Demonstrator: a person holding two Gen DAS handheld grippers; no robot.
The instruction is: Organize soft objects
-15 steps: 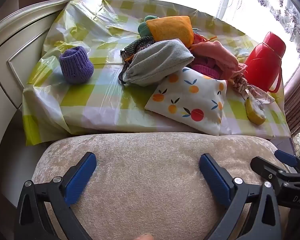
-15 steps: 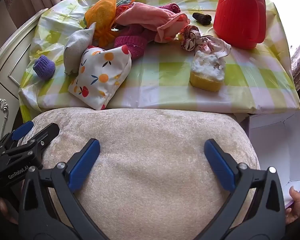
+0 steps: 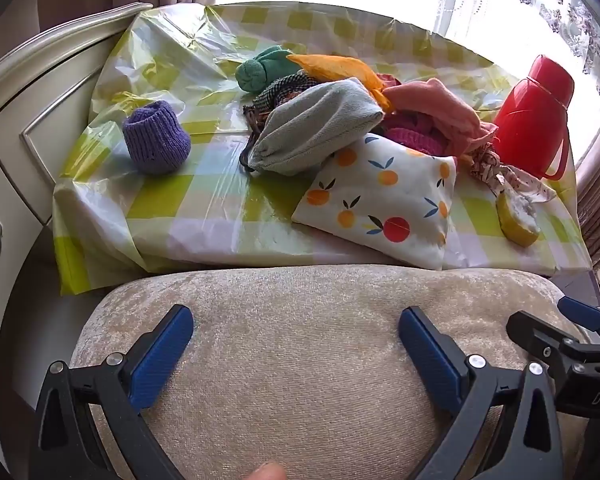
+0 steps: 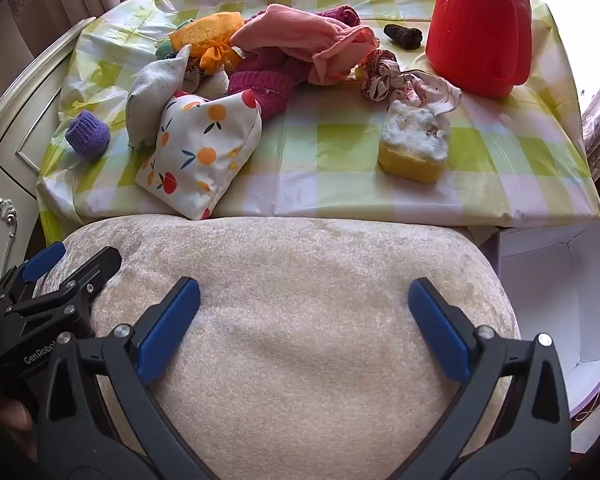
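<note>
- Over the beige cushion, both my grippers hover side by side, tilted down twd the table w/ its green-check plastic cover.
- L gripper: jaws spread wide, nothing btwn the blue pads; only cushion fabric shows in the gap.
- R gripper: jaws equally wide apart, nothing held; it also shows at the right edge of my left view.
- Soft pile sits mid-table, left of centre: grey pouch on top at the front, fruit-print pouch touching it and lying at the table's near edge, just beyond the cushion.
- Behind those: orange cloth, green rolled sock, pink cloth, magenta knit, all heaped tog.
- Purple knit sock stands alone, left of the pile, apart from it.
- Yellow sponge w/ white top sits apart, right of the pile; a crumpled patterned cloth lies just behind it.
- Red flask stands at the far right; small dark item beside it, too small to tell what.
- White box sits open, below the table's right edge, beside the cushion.
</note>
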